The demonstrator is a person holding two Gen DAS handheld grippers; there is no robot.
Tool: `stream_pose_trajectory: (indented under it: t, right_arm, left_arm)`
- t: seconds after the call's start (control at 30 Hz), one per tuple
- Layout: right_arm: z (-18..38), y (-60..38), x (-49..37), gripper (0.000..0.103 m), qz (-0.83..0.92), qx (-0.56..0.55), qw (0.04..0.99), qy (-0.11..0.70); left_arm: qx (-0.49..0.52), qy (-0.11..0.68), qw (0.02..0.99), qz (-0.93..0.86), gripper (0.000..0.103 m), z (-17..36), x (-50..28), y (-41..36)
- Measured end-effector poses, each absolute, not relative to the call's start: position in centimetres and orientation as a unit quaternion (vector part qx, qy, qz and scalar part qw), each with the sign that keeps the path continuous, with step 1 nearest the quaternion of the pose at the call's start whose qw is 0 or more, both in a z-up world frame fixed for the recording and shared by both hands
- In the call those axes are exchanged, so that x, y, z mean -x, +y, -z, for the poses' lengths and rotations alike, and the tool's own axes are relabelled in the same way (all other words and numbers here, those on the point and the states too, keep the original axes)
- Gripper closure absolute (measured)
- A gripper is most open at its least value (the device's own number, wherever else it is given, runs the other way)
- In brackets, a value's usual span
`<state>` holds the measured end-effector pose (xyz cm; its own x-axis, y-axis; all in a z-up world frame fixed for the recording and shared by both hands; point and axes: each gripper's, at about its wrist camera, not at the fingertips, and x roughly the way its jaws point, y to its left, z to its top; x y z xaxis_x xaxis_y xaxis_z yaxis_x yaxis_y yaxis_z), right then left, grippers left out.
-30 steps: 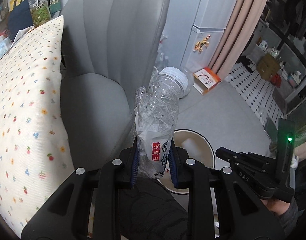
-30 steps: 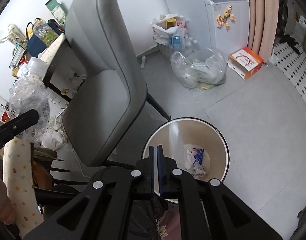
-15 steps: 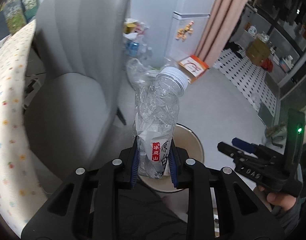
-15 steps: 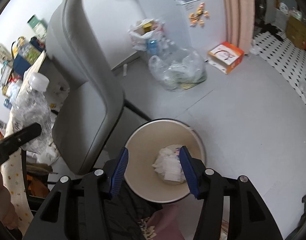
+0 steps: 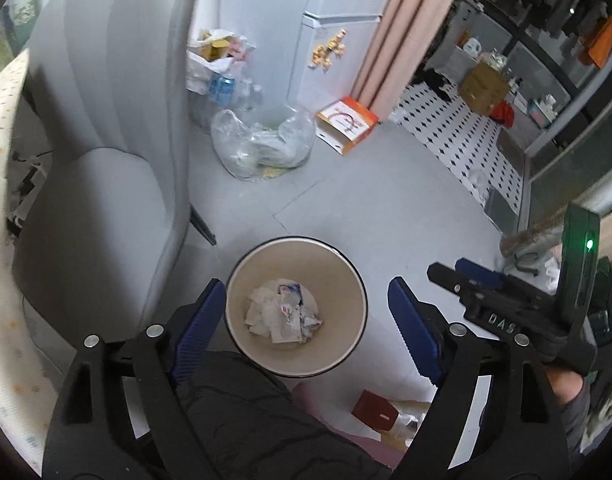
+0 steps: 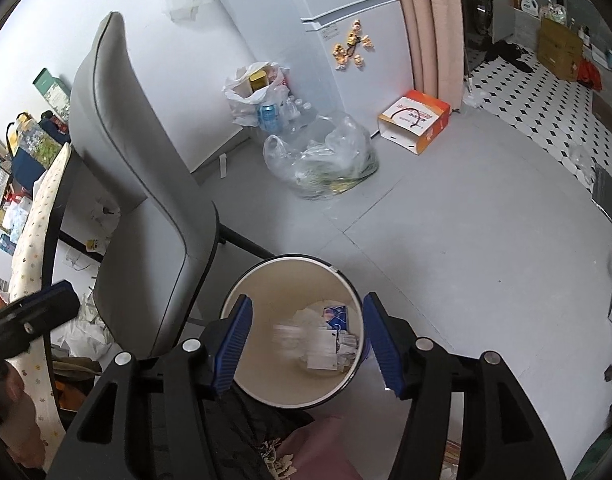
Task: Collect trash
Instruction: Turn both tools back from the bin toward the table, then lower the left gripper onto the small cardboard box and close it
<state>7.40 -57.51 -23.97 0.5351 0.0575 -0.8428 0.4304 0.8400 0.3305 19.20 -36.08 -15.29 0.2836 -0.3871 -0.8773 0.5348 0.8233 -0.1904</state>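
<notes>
While both grippers hang spread and empty above it, the round waste bin (image 5: 348, 280) holds crumpled paper and wrappers (image 5: 283, 312).

Left gripper (image 5: 306, 320) and right gripper (image 6: 306, 340) each frame the bin's mouth between blue pads; a blurred pale item (image 6: 301, 340) lies inside in the right view. Grey chair (image 6: 145, 208) stands touching the bin's rim at nine o'clock. Clear plastic bag (image 5: 261, 148) sits at twelve o'clock, an orange-and-white box (image 5: 346, 124) at one o'clock, with open grey floor (image 5: 386, 208) between.
</notes>
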Motion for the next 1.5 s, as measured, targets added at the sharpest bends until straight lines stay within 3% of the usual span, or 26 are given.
stream_pose_trajectory:
  t: [0.2, 0.47, 0.57, 1.5]
  right_arm:
    - [22.8, -55.7, -8.2, 0.039, 0.096, -0.247, 0.844, 0.465]
    - [17.8, -51.4, -10.1, 0.012, 0.066, -0.198, 0.881, 0.425]
    - [15.7, -49.6, -10.7, 0.008, 0.053, -0.190, 0.892, 0.408]
    - [7.8, -32.7, -14.4, 0.008, -0.060, -0.113, 0.917, 0.378]
  left_arm:
    - [-0.040, 0.507, 0.818, 0.268, 0.016, 13.0, -19.6, -33.7]
    - [0.013, 0.452, 0.863, 0.223, 0.008, 9.4, -19.8, -27.7]
    - [0.036, 0.436, 0.875, 0.208, 0.007, 7.8, -19.7, -25.3]
    - [0.151, 0.344, 0.924, 0.076, 0.006, 3.2, -17.4, -3.0]
